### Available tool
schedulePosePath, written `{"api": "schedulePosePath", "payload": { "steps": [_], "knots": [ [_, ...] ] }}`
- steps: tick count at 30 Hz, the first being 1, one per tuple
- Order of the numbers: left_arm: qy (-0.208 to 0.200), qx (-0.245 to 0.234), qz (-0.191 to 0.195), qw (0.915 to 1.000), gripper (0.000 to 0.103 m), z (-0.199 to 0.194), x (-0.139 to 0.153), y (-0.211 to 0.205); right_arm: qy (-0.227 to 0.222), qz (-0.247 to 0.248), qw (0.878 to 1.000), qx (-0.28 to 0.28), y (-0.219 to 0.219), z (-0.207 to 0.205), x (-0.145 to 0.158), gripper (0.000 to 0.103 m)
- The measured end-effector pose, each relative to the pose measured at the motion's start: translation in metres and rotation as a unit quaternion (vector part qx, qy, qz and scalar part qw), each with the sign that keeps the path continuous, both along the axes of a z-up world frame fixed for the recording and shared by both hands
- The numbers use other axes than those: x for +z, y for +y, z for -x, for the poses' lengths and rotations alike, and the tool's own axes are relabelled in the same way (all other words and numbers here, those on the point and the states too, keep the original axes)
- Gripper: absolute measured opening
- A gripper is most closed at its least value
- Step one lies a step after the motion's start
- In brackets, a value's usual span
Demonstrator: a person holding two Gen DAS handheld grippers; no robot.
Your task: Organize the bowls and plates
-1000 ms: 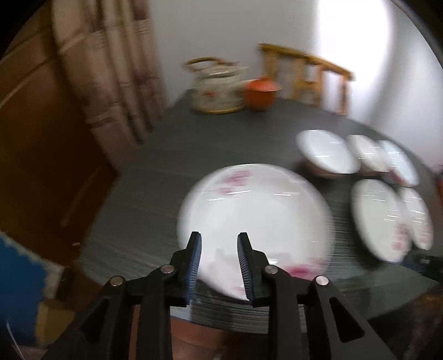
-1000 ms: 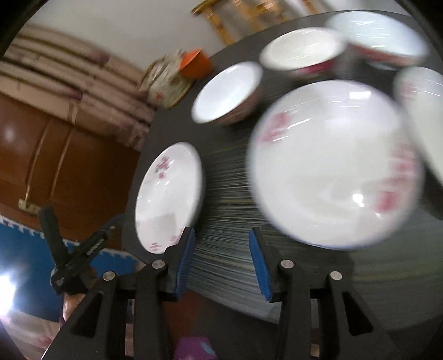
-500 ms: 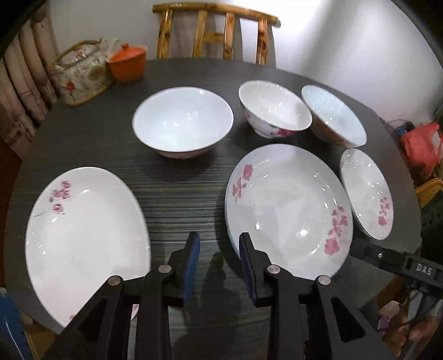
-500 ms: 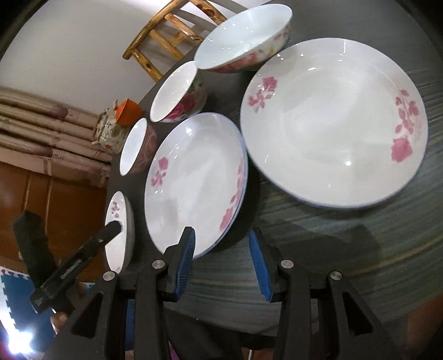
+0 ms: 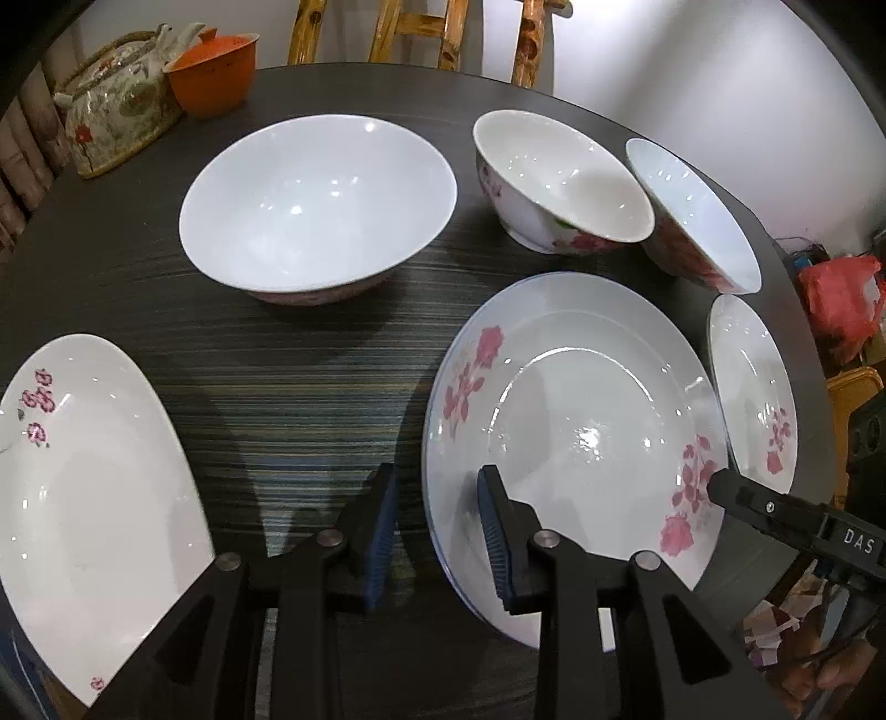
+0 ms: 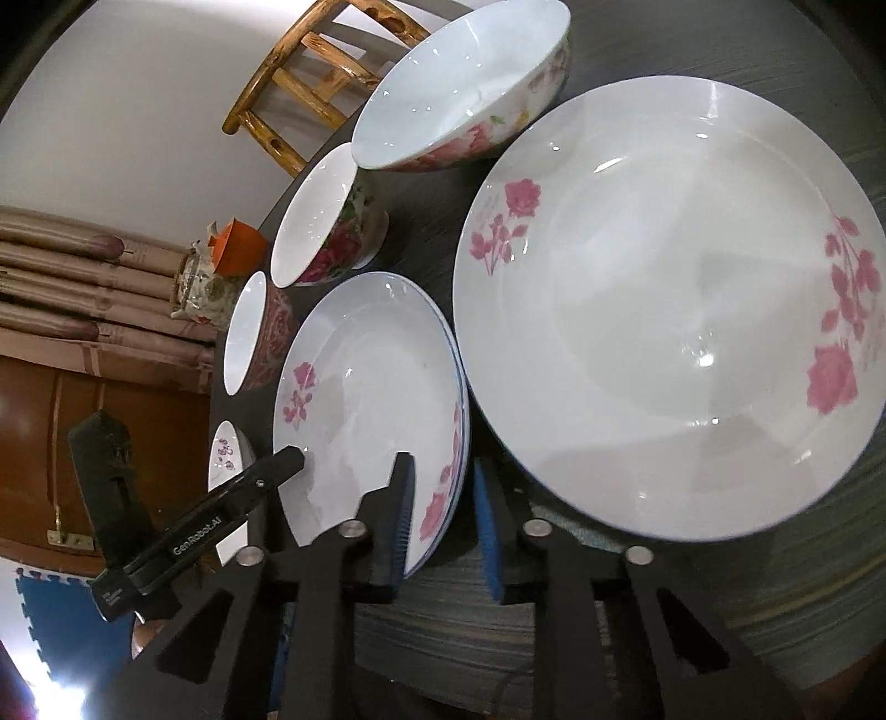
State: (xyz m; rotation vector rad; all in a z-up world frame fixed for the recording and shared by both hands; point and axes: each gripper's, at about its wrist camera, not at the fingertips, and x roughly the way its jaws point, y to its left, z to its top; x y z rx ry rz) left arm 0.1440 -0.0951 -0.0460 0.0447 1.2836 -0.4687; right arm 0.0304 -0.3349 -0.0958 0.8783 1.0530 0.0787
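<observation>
A white middle plate [image 5: 576, 437] with pink roses lies on the dark round table [image 5: 310, 387]. My left gripper [image 5: 437, 526] straddles its left rim, one finger over the plate and one over the table. Its jaws are closing, with a clear gap at the rim. My right gripper [image 6: 440, 520] straddles the opposite rim of the same plate [image 6: 371, 404]. Its jaws are closing too, and a thin gap shows by the outer pad. A larger rose plate [image 6: 664, 310] lies to the right and another plate [image 5: 83, 487] to the left. Three bowls [image 5: 315, 205] [image 5: 559, 183] [image 5: 698, 216] stand behind.
A floral teapot [image 5: 116, 105] and an orange lidded cup [image 5: 213, 66] stand at the table's far left. A wooden chair [image 5: 421, 33] is behind the table. Curtains [image 6: 83, 288] hang beyond the table. A red bag [image 5: 841, 304] lies off the right edge.
Both grippers have come in closer and lower onto the middle plate's opposite rims. The right gripper's fingers have drawn visibly nearer together. The left view swung from the left plate to the middle one.
</observation>
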Motion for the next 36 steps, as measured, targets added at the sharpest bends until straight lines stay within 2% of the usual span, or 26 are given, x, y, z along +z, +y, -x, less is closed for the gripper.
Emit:
{"api": "schedulePosePath", "payload": {
  "steps": [3, 11, 17, 27, 36],
  "knots": [
    [0.003, 0.002, 0.021, 0.9998, 0.017, -0.002, 0.000, 0.005, 0.001, 0.002, 1.000, 0.004, 0.000, -0.002, -0.001, 0.017],
    [-0.023, -0.003, 0.024, 0.9994, 0.016, 0.004, 0.001, 0.007, -0.005, 0.006, 1.000, 0.017, -0.002, -0.004, -0.006, 0.009],
    [-0.028, 0.006, 0.026, 0.9992, 0.015, 0.013, 0.003, 0.007, -0.008, 0.010, 1.000, 0.024, -0.002, -0.001, -0.005, 0.009],
    [-0.040, 0.036, 0.030, 0.9981, 0.013, 0.026, 0.018, 0.034, -0.012, -0.010, 0.999, 0.045, 0.012, 0.005, 0.001, 0.010],
    [-0.076, 0.068, 0.032, 0.9942, 0.012, 0.036, 0.052, 0.071, -0.033, -0.021, 0.997, 0.072, 0.039, -0.001, 0.022, 0.010]
  ]
}}
